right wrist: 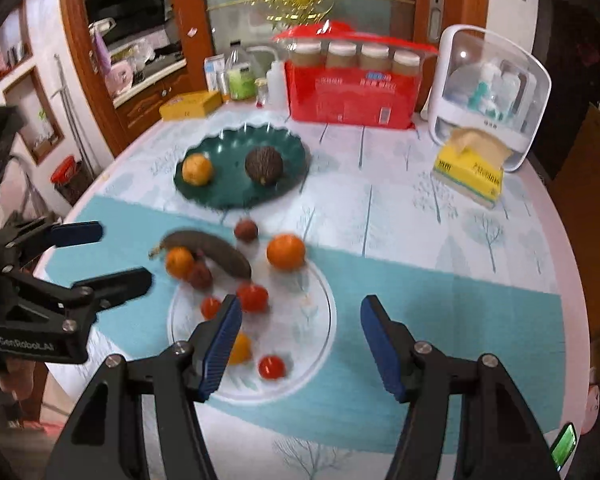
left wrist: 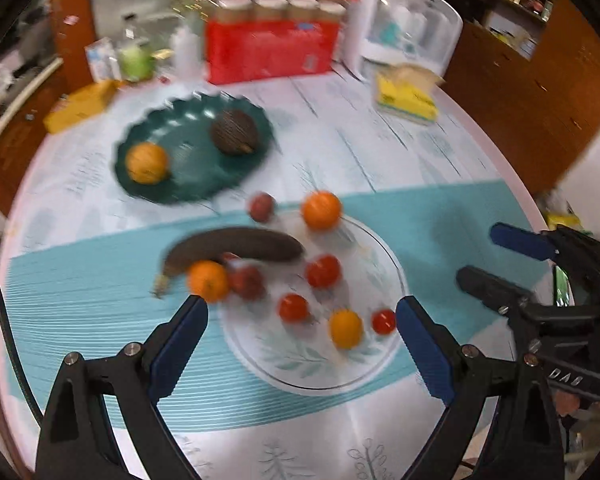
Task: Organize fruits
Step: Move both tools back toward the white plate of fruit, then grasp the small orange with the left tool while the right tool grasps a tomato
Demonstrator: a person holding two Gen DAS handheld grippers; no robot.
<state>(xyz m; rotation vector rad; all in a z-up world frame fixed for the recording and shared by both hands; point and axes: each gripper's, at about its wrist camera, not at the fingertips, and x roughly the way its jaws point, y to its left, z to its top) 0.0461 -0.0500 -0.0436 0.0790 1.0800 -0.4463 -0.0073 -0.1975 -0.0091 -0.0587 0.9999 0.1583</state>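
A clear glass plate [left wrist: 300, 364] [right wrist: 312, 320] on the round table holds red tomatoes [left wrist: 323, 271] [right wrist: 253, 297] and a yellow fruit [left wrist: 345, 328] [right wrist: 242, 348]. A brown banana [left wrist: 240, 246] [right wrist: 216, 250], two oranges [left wrist: 321, 210] [right wrist: 285, 252] and small dark red fruits [left wrist: 262, 207] lie at its far rim. Farther back, a green plate [left wrist: 196, 168] [right wrist: 228, 192] carries an orange fruit [left wrist: 147, 163] and a brown round fruit [left wrist: 234, 132]. My left gripper [left wrist: 302, 312] [right wrist: 126, 254] hangs open above the glass plate's left side. My right gripper [right wrist: 300, 308] [left wrist: 478, 254] is open over its right side, holding nothing.
At the back stand a red box of jars [right wrist: 352, 88], a white domed container [right wrist: 488, 92], a yellow tissue box [right wrist: 470, 172], a flat yellow box [right wrist: 190, 105] and bottles [right wrist: 240, 76]. The table edge [right wrist: 580, 280] curves close on the right.
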